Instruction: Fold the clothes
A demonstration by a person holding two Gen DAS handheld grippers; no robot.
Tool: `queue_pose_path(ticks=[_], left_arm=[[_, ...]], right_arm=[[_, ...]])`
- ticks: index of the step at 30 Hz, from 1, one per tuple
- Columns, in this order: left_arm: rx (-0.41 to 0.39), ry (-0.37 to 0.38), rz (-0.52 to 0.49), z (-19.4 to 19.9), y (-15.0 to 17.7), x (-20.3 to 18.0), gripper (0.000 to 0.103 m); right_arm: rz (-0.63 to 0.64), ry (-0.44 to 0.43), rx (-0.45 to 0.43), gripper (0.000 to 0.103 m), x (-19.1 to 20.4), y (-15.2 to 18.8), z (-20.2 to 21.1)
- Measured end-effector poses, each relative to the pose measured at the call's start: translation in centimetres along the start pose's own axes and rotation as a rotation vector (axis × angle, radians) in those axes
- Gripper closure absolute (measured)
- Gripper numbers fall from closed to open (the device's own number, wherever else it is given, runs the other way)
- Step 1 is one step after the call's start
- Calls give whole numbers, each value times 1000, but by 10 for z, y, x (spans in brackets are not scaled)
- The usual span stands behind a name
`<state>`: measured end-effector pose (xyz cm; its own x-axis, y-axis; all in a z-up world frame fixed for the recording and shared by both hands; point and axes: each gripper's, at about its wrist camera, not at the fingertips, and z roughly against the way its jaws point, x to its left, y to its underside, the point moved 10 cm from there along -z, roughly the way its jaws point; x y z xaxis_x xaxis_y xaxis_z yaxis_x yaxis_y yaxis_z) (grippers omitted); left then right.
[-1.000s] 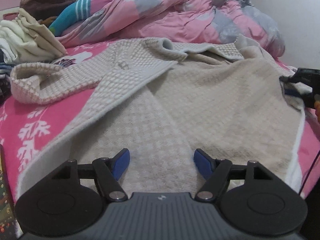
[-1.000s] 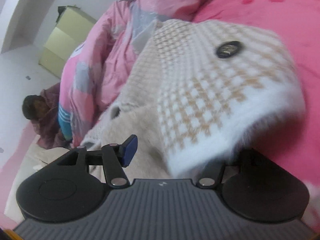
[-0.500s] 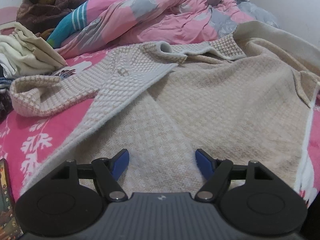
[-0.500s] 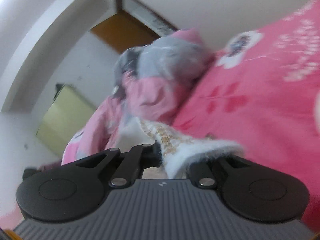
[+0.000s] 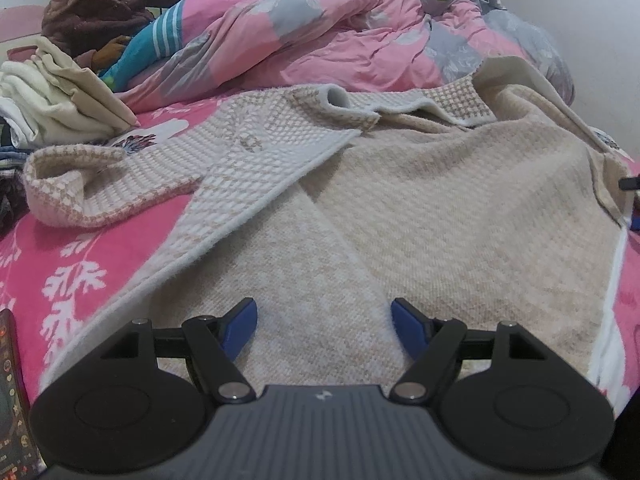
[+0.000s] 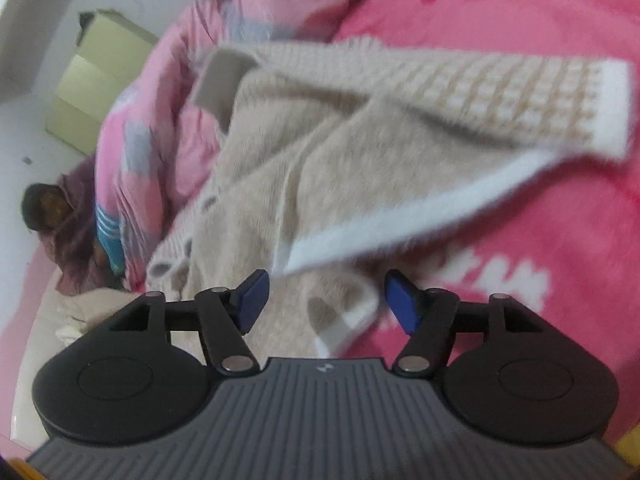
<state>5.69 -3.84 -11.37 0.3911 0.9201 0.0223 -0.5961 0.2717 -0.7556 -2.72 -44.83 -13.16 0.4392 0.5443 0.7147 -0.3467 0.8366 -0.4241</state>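
No legible text, brand or number found. A phone (image 5: 12, 392) at the left view's lower left edge shows coloured screen icons, too small to read. A small emblem on each gripper body, not readable

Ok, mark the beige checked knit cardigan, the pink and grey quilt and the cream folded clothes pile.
beige checked knit cardigan (image 5: 460, 216), left wrist view, flat back panel
pink and grey quilt (image 5: 320, 40), left wrist view, bunched middle
cream folded clothes pile (image 5: 52, 100), left wrist view, top layer
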Motion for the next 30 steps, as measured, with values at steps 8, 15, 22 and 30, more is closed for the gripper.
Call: queue_pose_path(ticks=[8, 15, 22, 30], left_arm=[[-15, 24, 13, -2, 0, 4, 26], [-27, -12, 48, -3, -3, 15, 24], [-45, -57, 48, -12, -7, 26, 22], [-50, -74, 70, -26, -16, 37, 28]], right_arm=[[64, 0, -28, 22, 5, 1, -10], [-40, -289, 42, 73, 42, -33, -93], [0, -309, -153, 94, 70, -64, -82], [-16, -253, -486, 95, 24, -105, 42]])
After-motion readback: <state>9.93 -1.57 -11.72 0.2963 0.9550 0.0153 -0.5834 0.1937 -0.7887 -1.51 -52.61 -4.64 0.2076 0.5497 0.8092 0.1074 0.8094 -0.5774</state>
